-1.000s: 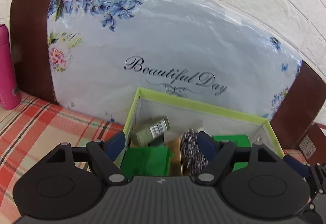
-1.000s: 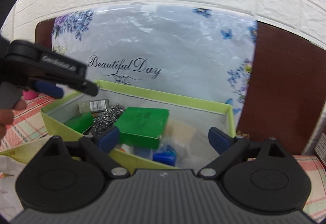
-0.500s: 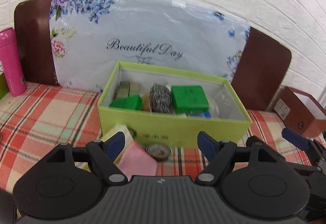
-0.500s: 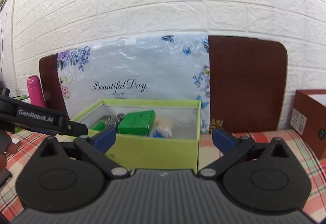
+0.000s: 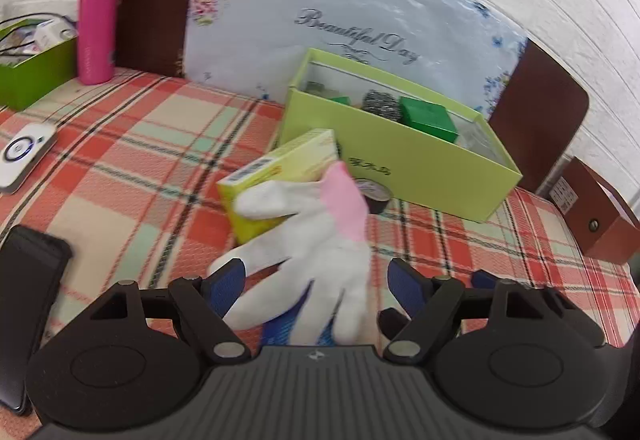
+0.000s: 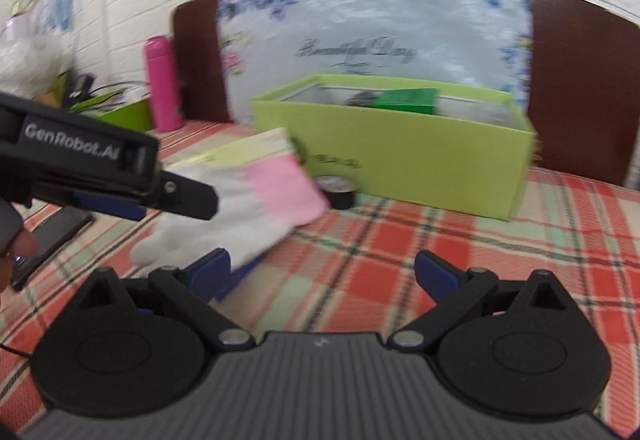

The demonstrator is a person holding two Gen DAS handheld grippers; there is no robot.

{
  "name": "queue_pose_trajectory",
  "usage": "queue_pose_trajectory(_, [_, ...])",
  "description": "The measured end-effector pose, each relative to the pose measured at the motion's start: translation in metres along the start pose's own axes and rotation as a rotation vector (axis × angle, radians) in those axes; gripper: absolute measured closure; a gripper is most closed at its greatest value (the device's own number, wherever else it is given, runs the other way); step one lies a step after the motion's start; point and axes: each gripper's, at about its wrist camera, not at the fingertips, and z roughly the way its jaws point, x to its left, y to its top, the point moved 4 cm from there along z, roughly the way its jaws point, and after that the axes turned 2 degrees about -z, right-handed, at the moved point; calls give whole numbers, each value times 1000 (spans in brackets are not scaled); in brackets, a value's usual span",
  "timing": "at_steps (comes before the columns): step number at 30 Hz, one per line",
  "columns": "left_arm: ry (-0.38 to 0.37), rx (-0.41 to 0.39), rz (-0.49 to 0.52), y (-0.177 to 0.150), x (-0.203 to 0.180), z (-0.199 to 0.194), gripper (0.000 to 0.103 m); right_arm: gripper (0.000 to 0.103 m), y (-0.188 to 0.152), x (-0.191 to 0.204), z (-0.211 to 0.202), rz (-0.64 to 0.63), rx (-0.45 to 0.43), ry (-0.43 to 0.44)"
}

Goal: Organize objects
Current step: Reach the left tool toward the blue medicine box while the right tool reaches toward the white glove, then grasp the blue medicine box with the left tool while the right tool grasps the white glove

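Observation:
A white glove with a pink cuff [image 5: 320, 240] lies on the plaid cloth, draped over a yellow carton [image 5: 280, 175] and something blue. My left gripper [image 5: 314, 276] hovers open just over the glove's fingers, its pads not pressing on it. Behind the glove a black tape roll [image 5: 376, 195] rests against the lime-green storage box [image 5: 400, 163], which holds a green packet [image 5: 428, 117] and a steel scourer [image 5: 380, 103]. My right gripper [image 6: 322, 264] stands wide with its jaws closing a little and only cloth between them. It is to the right of the glove [image 6: 240, 199].
A pink bottle [image 5: 96, 19] and a green tray [image 5: 32, 75] stand at the back left. A white round-buttoned device [image 5: 24, 151] and a black phone [image 5: 24, 300] lie at the left edge. A brown carton [image 5: 596, 215] sits far right. A floral board leans on the brick wall.
Both grippers have drawn back from above the lime-green box and sunk toward the cloth. The glove, yellow carton and tape roll have come into close view in front of the left gripper.

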Motion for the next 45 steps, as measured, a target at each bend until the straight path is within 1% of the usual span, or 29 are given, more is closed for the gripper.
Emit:
queue_pose_trajectory(5, [24,5,-57,-2,21,-2,22,18,2,30,28,-49,41,90])
queue_pose_trajectory(6, [26,8,-62,-2,22,-1,22,27,2,32,34,-43,52,110])
queue_pose_trajectory(7, [28,11,-65,-2,24,0,22,47,2,33,38,-29,65,139])
queue_pose_trajectory(8, [28,13,-66,-2,24,0,22,60,2,32,39,0,75,188])
queue_pose_trajectory(9, [26,15,-65,-3,25,0,22,78,4,31,38,29,79,223])
queue_pose_trajectory(10, [24,14,-63,-3,25,0,22,93,5,30,35,24,80,216])
queue_pose_trajectory(11, [21,16,-61,-3,25,1,22,95,6,30,30,-8,70,196])
queue_pose_trajectory(13, [14,22,-54,-3,23,3,22,97,7,22,16,-73,46,142])
queue_pose_trajectory(15, [3,32,-41,-6,20,6,22,97,6,4,-4,-75,20,118])
queue_pose_trajectory(17, [5,52,-28,-11,17,12,22,97,0,-19,-21,-57,12,50])
queue_pose_trajectory(20, [3,87,-7,-20,11,19,22,97,-17,-57,-39,-15,57,-64])
queue_pose_trajectory(22, [3,107,16,-25,6,26,22,93,-30,-76,-45,19,115,-91])
queue_pose_trajectory(23, [10,118,31,-27,3,31,22,88,-33,-81,-47,30,119,-118])
queue_pose_trajectory(24, [26,131,45,-29,1,36,22,67,-35,-85,-51,45,106,-151])
queue_pose_trajectory(25, [42,136,62,-31,-2,40,21,42,-34,-87,-53,58,89,-174])
queue_pose_trajectory(26, [55,119,90,-32,-5,41,20,37,-32,-85,-55,62,66,-184])
queue_pose_trajectory(28, [67,112,140,-33,-14,45,19,37,-26,-76,-52,43,36,-154])
queue_pose_trajectory(32, [73,102,187,-36,-25,51,20,37,-18,-55,-25,11,47,-98])
queue_pose_trajectory(34, [77,92,222,-38,-29,51,31,34,-18,-50,-10,-1,74,-83])
queue_pose_trajectory(35, [85,89,245,-39,-33,51,35,33,-19,-48,-5,-6,84,-84])
queue_pose_trajectory(36, [86,83,257,-40,-34,51,42,33,-21,-48,-1,-10,91,-82])
queue_pose_trajectory(37, [80,81,259,-40,-36,51,45,33,-23,-48,2,-8,103,-74])
queue_pose_trajectory(38, [72,86,253,-40,-38,51,45,36,-26,-49,4,2,125,-57])
queue_pose_trajectory(39, [60,91,250,-40,-40,51,45,48,-29,-50,2,11,130,-36])
queue_pose_trajectory(40, [41,99,248,-41,-44,51,45,70,-30,-50,-2,10,123,-18])
queue_pose_trajectory(41, [16,106,245,-41,-48,50,45,81,-31,-52,-7,9,123,-24])
queue_pose_trajectory(42, [-15,117,241,-42,-53,50,45,89,-32,-55,-12,19,125,-50])
queue_pose_trajectory(44, [-62,130,239,-46,-61,49,45,89,-36,-65,-21,62,130,-94])
queue_pose_trajectory(45, [-67,131,245,-48,-66,49,45,89,-38,-70,-25,82,133,-104])
